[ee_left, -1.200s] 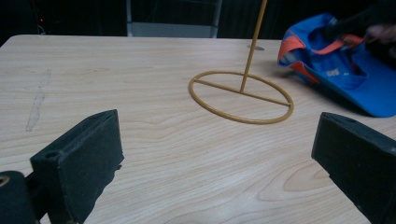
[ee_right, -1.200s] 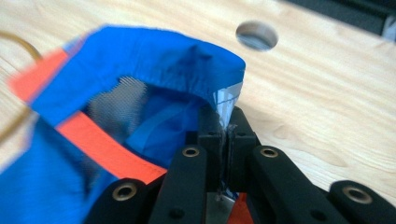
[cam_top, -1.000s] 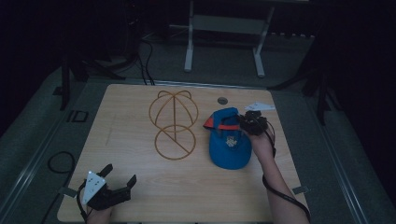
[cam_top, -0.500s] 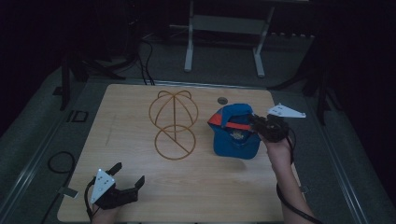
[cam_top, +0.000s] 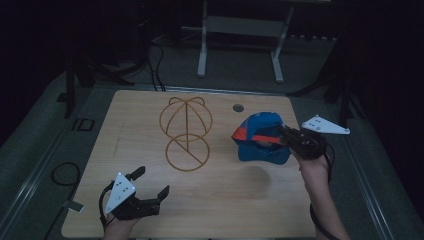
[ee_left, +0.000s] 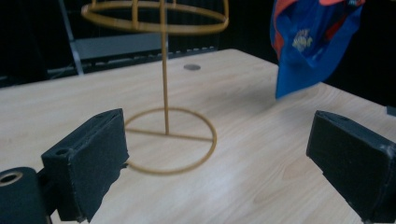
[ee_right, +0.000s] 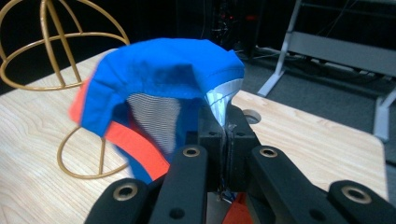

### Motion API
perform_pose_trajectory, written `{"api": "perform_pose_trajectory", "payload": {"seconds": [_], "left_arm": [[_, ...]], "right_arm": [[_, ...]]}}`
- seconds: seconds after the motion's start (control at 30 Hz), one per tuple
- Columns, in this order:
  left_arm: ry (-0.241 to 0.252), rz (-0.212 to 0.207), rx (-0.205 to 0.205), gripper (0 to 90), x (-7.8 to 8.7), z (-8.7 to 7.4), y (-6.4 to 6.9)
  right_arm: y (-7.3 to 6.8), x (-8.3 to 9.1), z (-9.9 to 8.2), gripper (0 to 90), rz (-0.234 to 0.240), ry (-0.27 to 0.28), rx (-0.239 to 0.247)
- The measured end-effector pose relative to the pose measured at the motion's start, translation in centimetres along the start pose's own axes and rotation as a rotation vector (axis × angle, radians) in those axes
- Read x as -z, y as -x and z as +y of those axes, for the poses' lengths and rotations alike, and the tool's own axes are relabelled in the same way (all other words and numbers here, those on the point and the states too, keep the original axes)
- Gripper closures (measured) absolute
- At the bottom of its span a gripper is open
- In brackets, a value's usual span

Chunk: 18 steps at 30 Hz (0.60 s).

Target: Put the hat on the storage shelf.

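Right now, right gripper (cam_top: 286,137): clamped on the rear edge of the blue cap (cam_top: 260,145), jaws pinched tight on a thin fold of cloth.
Cap: hangs off the table (cam_top: 150,210) ahead of that gripper, crown slumped, orange brim (ee_right: 140,149) drooping below.
Hat stand (cam_top: 186,134): gold wire dome on a ring base, well beyond the cap from the right gripper's tip.
Left gripper (cam_top: 150,186): jaws spread wide, nothing between them, facing the stand's base.
Risk, grip: the pinch is small; a swing could pull the fabric free.
Risk, stand: light wire frame; a dragging cap may tip or slide it, unless the left gripper steadies the base.
Risk, fit: the collapsed crown may snag on the dome.
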<state>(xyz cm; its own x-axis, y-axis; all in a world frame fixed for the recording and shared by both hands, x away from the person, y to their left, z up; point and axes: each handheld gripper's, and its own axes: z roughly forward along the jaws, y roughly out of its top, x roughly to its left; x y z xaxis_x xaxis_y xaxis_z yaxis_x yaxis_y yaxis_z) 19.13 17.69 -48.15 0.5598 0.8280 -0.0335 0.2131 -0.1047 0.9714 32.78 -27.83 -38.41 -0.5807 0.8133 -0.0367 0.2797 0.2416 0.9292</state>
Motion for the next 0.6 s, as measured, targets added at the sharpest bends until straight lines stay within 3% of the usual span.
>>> {"api": "perform_pose_trajectory", "payload": {"seconds": [0.23, 0.5, 0.53, 0.6], "left_arm": [[0.018, -0.029, -0.052, 6.4, -0.6, 2.8, 0.7], [0.015, -0.101, -0.087, 6.7, -2.0, 5.4, 2.0], [0.016, -0.122, -0.079, 6.7, -2.5, 6.0, 2.3], [0.019, -0.128, -0.076, 6.8, -2.7, 6.2, 2.6]], "right_arm": [[-1.2, 1.2, -0.1, 87.8, 0.045, 0.028, -0.013], [-2.2, 2.1, -0.1, 87.9, 0.06, 0.032, -0.002], [-2.5, 2.2, -0.1, 88.0, 0.047, 0.028, 0.021], [-2.6, 2.2, -0.2, 88.0, 0.052, 0.029, 0.022]]}}
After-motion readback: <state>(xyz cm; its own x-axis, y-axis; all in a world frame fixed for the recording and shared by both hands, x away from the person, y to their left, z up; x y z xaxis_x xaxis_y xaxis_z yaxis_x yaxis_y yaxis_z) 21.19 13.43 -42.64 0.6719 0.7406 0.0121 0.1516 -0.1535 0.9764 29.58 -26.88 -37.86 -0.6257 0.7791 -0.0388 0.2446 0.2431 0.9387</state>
